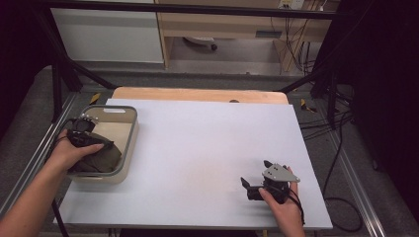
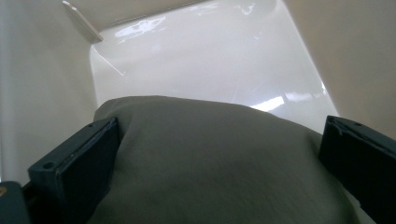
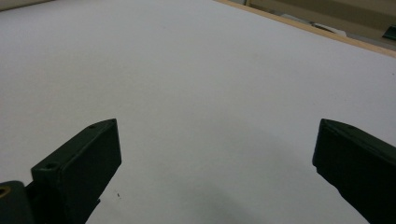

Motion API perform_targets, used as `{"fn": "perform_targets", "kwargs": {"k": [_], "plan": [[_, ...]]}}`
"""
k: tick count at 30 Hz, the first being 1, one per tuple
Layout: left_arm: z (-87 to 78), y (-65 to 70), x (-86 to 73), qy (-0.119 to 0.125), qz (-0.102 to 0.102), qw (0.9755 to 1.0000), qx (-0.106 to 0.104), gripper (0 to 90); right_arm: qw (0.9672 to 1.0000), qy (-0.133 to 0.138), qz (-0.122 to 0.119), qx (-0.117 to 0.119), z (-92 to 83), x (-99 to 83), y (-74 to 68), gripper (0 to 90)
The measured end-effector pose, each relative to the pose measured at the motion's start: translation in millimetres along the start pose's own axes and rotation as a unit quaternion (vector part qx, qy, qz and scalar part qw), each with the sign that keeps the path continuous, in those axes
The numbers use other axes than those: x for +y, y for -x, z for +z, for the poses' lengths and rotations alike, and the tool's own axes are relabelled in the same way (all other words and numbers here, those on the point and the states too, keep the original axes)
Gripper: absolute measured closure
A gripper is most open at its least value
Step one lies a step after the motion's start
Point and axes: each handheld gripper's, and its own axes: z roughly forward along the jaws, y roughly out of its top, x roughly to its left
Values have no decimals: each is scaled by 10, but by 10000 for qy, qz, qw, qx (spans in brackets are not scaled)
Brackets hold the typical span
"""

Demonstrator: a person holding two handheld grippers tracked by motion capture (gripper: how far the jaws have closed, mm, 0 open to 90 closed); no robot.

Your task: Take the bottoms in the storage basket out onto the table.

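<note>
Resting inside the cream bin (image 1: 129, 143) at the left edge of the white tabletop (image 1: 197, 148), the olive cloth bundle (image 1: 101, 157) lies against the bin's near wall. The left gripper (image 2: 219, 154) is released, its 2 jaws standing wide on either side of the cloth; whether they touch it cannot be told. The left gripper view reveals the glossy bin floor (image 2: 210, 60) beyond the cloth. The right gripper (image 1: 257, 185), spread wide and holding nothing, hovers near the front right edge, facing open tabletop. The bundle's long axis cannot be judged.

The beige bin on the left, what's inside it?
In the bin lies an olive-green cloth, with the left gripper open around it. What's beneath the cloth is covered.
</note>
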Motion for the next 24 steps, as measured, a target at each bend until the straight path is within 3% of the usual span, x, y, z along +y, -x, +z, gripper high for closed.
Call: {"fn": "perform_targets", "kwargs": {"k": [8, 13, 17, 24], "plan": [[93, -10, -27, 101, -16, 9999, -68, 0, 10000, -30, -38, 41, 8, 6, -20, 19], [214, -20, -63, 139, -225, 9996, -101, 18, 10000, -41, -37, 32, 8, 5, -14, 18], [206, -29, -37, 45, -291, 9995, -86, 105, 10000, -39, -37, 40, 11, 5, -12, 18], [161, 59, -5, 16, -88, 9999, 112, 279, 9999, -54, -76, 51, 13, 7, -20, 18]]}}
